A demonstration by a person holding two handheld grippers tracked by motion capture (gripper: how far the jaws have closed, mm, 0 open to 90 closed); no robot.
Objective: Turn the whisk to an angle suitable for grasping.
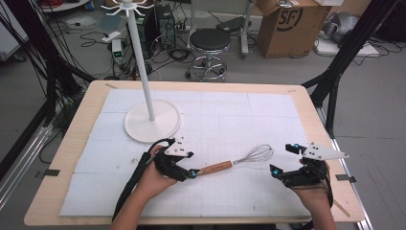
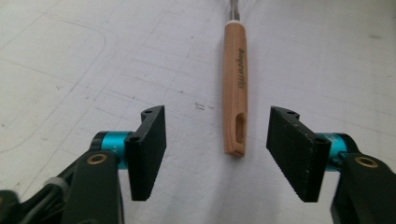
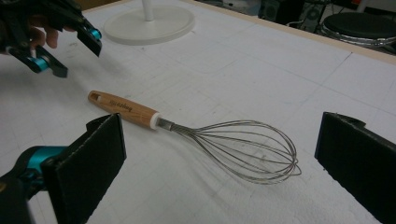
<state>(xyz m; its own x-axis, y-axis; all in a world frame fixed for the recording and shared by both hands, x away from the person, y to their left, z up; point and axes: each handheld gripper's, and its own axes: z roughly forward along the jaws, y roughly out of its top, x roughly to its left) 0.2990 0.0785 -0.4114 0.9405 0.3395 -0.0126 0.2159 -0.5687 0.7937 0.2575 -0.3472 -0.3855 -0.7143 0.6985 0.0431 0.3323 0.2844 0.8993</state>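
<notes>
Black jaws of the left gripper stand parted low in its own view, with nothing between the pads; the whisk lies flat on the white table mat at centre frame, handle end just ahead of them. It looks light, its wires springy, so the stiff wooden handle suits gripping. At lower right, the right gripper gapes wide beside the wire head.
</notes>
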